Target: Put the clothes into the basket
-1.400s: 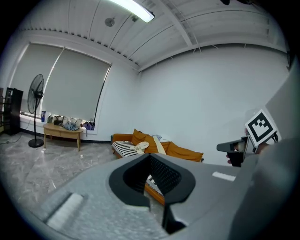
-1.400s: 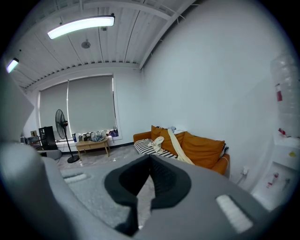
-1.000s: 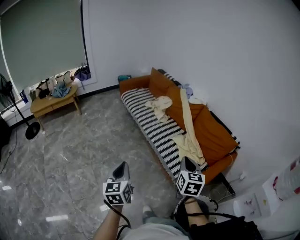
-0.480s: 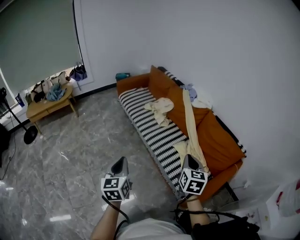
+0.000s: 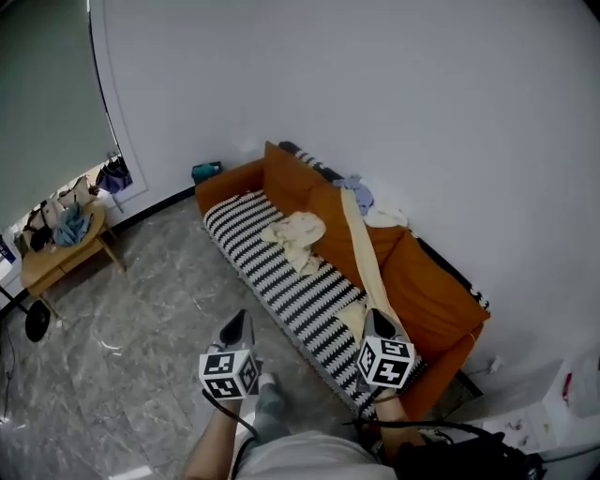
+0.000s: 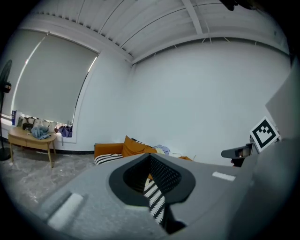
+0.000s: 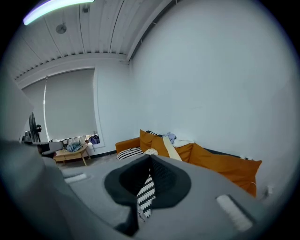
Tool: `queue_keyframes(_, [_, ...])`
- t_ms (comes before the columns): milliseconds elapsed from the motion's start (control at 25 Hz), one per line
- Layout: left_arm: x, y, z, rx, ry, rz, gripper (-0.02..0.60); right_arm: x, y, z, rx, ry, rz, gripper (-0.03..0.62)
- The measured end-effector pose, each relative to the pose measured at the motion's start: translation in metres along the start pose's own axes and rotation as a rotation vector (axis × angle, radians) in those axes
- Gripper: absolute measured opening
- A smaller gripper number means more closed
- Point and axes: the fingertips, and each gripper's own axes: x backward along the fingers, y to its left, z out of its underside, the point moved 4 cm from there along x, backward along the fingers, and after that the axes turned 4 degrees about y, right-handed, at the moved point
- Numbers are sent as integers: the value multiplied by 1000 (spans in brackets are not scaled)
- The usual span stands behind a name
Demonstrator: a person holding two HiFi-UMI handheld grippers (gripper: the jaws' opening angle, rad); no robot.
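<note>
Both handheld grippers point forward over a grey marbled floor (image 5: 141, 337) toward an orange sofa (image 5: 436, 295). The left gripper (image 5: 243, 319) has its jaws closed tip to tip and holds nothing; in the left gripper view (image 6: 150, 157) only the sofa's black-and-white striped seat cover (image 5: 272, 267) shows through the slit below the meeting tips. The right gripper (image 5: 375, 317) is likewise closed and empty, and in its own view (image 7: 150, 160) the same stripes show behind the joined jaws. The clothes lie on the sofa ahead of the grippers: a crumpled cream garment (image 5: 298, 231) sits on the striped seat, farther off and between the two grippers, and a long cream garment (image 5: 360, 251) hangs down the backrest, its lower end just beyond the right gripper's tips. A bluish cloth (image 5: 357, 193) and a white cloth (image 5: 386, 217) rest on top of the backrest, far ahead of the right gripper. Well to the left of the left gripper stands a small wooden table (image 5: 58, 259) piled with oddments. Only the head view shows the person's forearms and the floor below. The left gripper view alone shows the right gripper's marker cube (image 6: 265, 133) at its right edge, and the right gripper view alone shows a lit ceiling strip (image 7: 56, 9).
</note>
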Motion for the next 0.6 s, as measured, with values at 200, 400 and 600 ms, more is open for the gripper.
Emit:
queue_keyframes(200, [-89, 33, -47, -22, -13, 81, -5, -64, 13, -52, 14, 0, 55, 3])
queue_keyframes(400, [-171, 74, -78, -39, -4, 124, -5, -141, 20, -97, -23, -31, 121, 3])
queue_keyframes(600, [-241, 114, -88, -47, 62, 146, -5, -201, 29, -121, -58, -30, 176, 3])
